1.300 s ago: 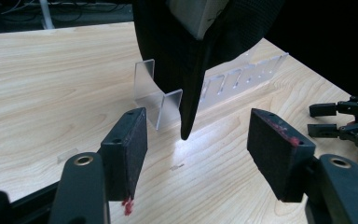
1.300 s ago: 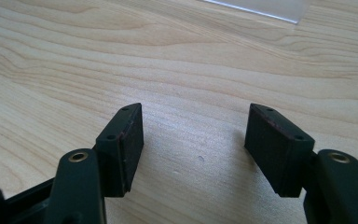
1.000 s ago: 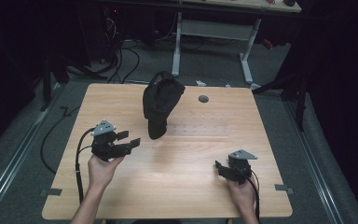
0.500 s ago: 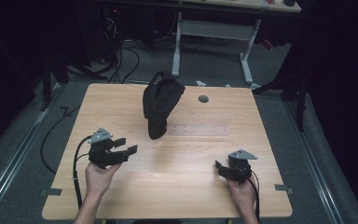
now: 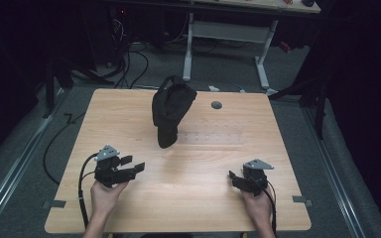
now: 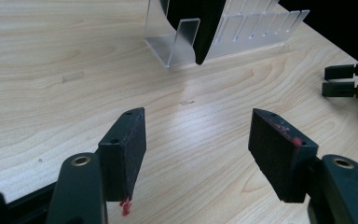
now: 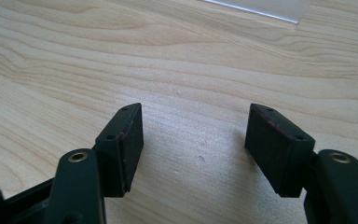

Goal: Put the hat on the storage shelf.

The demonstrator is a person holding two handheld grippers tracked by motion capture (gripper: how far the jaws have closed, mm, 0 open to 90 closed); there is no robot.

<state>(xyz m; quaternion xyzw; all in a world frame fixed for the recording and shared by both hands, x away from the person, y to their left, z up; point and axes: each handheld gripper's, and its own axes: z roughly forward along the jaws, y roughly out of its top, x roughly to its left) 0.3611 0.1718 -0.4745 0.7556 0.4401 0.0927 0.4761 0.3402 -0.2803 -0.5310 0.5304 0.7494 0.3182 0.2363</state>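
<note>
With the black cap [image 5: 171, 110] hung on its clear acrylic stand [image 6: 186, 37] at mid-table, well apart from both tools, looks finished or unstarted. Left gripper [image 5: 131, 167] spread, empty. Right gripper [image 5: 234, 179] spread, empty, low over the wooden table [image 5: 198, 198].

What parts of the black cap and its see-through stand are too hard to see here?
- Black cap, high view: dark and small, so its details cannot be made out; left gripper view: the top edge cuts off all but its lower tip.
- Clear stand, left gripper view: top cut off; high view: nearly invisible against the table.
- Clear stand, right gripper view: the top edge leaves just a sliver.
</note>
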